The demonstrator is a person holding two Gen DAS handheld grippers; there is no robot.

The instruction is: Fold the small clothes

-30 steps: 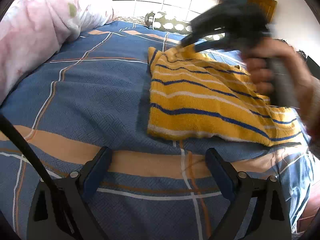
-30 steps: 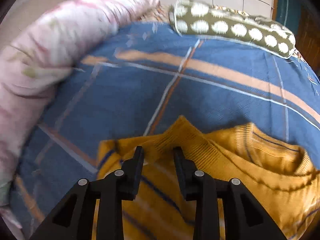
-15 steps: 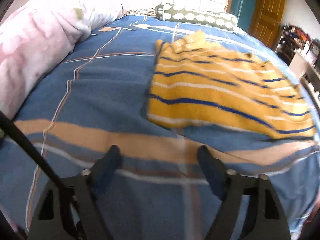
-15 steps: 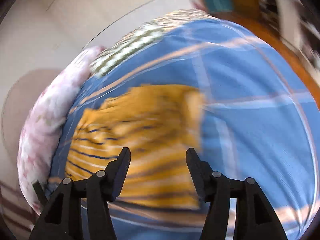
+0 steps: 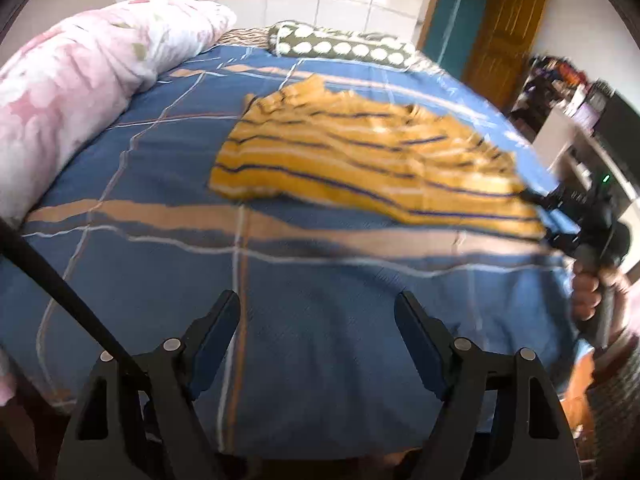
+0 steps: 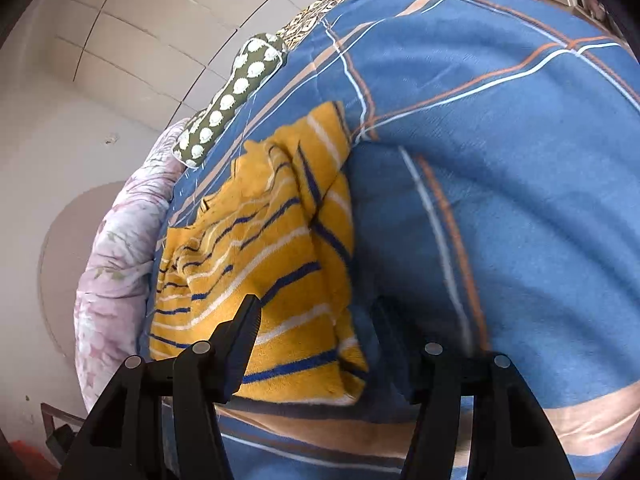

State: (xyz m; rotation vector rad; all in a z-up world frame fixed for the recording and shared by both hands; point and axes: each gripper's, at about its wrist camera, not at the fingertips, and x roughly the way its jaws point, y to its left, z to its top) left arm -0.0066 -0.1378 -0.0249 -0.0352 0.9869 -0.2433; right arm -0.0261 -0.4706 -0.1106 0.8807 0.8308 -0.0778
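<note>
A yellow sweater with blue and white stripes lies spread flat on the blue plaid bedsheet. My left gripper hangs open over bare sheet, well short of the sweater's near hem, with nothing between its fingers. At the right edge of the left wrist view a hand holds my right gripper against the sweater's right hem corner. In the right wrist view the sweater runs away to the upper left. My right gripper is open, the hem corner lies below and between its fingers, and the pads do not press it.
A pink floral quilt is heaped along the bed's left side, and a green dotted pillow lies at the head. A wooden door and cluttered shelves stand to the right. A black strap crosses the lower left.
My left gripper has drawn back and up from the sweater, its jaws a little narrower. My right gripper has swung from the collar to the right hem corner, rolled over and opened wider.
</note>
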